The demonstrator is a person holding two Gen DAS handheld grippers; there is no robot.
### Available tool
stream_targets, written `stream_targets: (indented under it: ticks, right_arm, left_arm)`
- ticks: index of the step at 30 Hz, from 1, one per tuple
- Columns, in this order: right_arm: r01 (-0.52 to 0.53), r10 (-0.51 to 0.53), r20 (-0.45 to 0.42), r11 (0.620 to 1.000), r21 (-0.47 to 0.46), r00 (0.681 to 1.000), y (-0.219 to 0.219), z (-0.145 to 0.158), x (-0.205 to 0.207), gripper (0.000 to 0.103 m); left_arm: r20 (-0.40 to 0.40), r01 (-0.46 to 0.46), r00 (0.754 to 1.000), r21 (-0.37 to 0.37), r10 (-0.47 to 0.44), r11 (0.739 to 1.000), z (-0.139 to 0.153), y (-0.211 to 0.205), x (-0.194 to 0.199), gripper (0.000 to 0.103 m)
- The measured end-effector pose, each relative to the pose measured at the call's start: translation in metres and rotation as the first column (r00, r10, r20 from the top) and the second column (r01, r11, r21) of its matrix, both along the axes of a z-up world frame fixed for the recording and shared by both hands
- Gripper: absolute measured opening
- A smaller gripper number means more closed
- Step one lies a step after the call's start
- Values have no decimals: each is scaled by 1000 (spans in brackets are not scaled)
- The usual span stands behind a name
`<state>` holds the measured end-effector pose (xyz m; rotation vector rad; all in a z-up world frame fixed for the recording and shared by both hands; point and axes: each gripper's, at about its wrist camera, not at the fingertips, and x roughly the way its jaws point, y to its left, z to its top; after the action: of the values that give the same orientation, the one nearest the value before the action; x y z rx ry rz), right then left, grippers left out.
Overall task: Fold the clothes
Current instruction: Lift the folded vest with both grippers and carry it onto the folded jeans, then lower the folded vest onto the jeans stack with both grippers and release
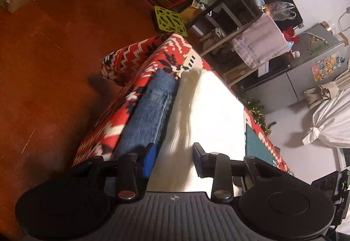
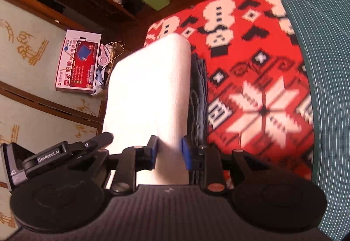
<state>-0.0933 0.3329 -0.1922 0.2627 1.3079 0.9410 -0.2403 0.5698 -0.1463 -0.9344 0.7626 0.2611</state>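
Two grippers meet one folded white garment [image 1: 205, 114], beside folded jeans [image 1: 148, 114]: left gripper [image 1: 175, 161] straddles it wide; right gripper [image 2: 168, 154] pinches its near edge, long axis running away.

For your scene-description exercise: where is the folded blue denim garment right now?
The blue denim garment lies on the red patterned blanket, directly beside the folded white garment, on its left in the left wrist view.

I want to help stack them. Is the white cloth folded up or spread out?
Folded. The white cloth is a thick block with a rounded fold edge, held between the right gripper fingers, beside folded blue denim.
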Motion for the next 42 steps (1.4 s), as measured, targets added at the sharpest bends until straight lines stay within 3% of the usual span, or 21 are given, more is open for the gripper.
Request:
stream_targets:
  ticks: [5, 9, 23, 29, 31, 32, 42]
  right_arm:
    - [2, -2, -29, 1000, 4, 1000, -16, -2, -16, 28]
    - [10, -10, -48, 1000, 3, 999, -27, -5, -29, 21]
    - [-16, 17, -64, 1000, 21, 998, -52, 3, -39, 8]
    - [28, -28, -3, 999, 41, 1000, -44, 21, -5, 16]
    - [44, -45, 7, 998, 45, 999, -35, 25, 9, 28]
    - [52, -52, 9, 998, 46, 999, -29, 26, 17, 31]
    - [91, -92, 32, 996, 21, 995, 30, 17, 75, 41]
  left_arm:
    - [-17, 5, 1000, 23, -5, 1000, 5, -13, -16, 34]
    - [-32, 2, 999, 46, 0, 999, 6, -23, -25, 28]
    - [-50, -28, 998, 13, 29, 1000, 10, -28, -51, 24]
    - [0, -49, 999, 64, 49, 997, 32, -7, -30, 24]
    - [20, -57, 998, 86, 55, 995, 40, 1, -20, 38]
    - [28, -57, 998, 96, 55, 994, 43, 4, -13, 39]
    - [-31, 7, 1000, 113, -3, 994, 25, 24, 79, 43]
